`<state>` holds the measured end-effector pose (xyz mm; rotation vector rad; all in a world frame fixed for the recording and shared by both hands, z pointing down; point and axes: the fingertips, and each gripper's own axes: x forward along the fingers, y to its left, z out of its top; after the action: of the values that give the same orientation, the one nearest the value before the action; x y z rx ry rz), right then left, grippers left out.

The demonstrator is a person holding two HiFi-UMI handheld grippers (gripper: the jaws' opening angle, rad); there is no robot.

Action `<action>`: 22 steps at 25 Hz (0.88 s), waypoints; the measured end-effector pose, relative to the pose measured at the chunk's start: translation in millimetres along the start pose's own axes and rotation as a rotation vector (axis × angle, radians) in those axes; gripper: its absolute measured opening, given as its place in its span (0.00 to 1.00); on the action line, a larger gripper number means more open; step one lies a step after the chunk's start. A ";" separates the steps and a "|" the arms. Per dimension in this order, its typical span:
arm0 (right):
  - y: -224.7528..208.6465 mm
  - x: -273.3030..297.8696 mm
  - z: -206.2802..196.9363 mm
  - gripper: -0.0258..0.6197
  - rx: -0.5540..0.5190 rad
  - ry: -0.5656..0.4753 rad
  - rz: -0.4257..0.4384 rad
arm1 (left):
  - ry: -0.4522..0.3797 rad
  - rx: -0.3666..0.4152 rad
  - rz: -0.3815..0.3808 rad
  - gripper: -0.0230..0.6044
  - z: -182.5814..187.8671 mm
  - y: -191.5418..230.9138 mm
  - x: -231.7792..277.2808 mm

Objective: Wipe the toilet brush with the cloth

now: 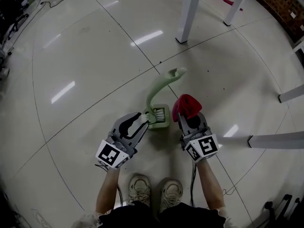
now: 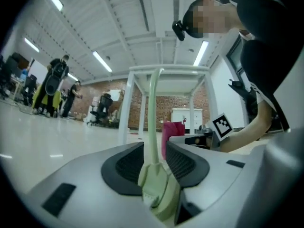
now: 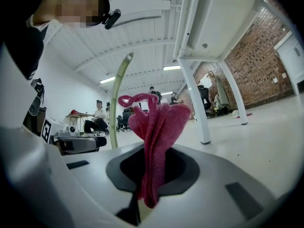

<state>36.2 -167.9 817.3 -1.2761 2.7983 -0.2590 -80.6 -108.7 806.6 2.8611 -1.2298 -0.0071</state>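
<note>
Toilet brush [image 1: 155, 90]: pale green, standing on the glossy tiled floor [image 1: 85, 56] just ahead of the person's shoes [image 1: 139, 189], its blocky lower end down and its slim handle curving up and away to a hooked tip. Cloth [image 1: 186, 106]: red, bunched, just to the right of the brush's lower end and apart from it, carried off the floor. Left gripper [image 1: 145, 120]: held low and level and angled inward toward the brush. Its jaws stand apart with the brush's thin stem upright between the pads, a gap showing on either side of the stem, while the wider green neck sits low at the mouth of the jaws. Right gripper [image 1: 187, 117]: also low and level, pointing forward alongside the brush, its jaws closed on the cloth. The cloth's folds rise out of the jaws in a loose crest, with a short tail hanging below. Forearms: both reach forward from the bottom of the head view, roughly parallel, one on either side of the shoes, with each gripper's marker cube [image 1: 111, 154] nearest the person. Surroundings: white table legs [image 1: 189, 13] beyond the brush, and a brick wall [image 1: 280, 4] at the far right. In the left gripper view, seated and standing people appear far off across the room.
</note>
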 end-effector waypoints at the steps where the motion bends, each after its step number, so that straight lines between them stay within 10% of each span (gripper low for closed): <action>1: -5.6 2.9 -13.0 0.09 0.007 0.027 0.010 | 0.029 -0.022 -0.033 0.24 -12.1 -3.1 3.6; 8: -7.6 25.8 -70.4 0.09 0.006 0.165 0.116 | 0.174 -0.078 -0.122 0.23 -76.6 -39.7 17.9; 22: -13.5 26.6 -86.7 0.09 0.048 0.202 0.134 | 0.136 -0.086 -0.213 0.20 -77.2 -28.6 45.8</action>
<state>18.4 -185.5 905.5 -1.1036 3.0080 -0.4698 -27.2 -120.5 883.3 2.8479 -0.8753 0.1251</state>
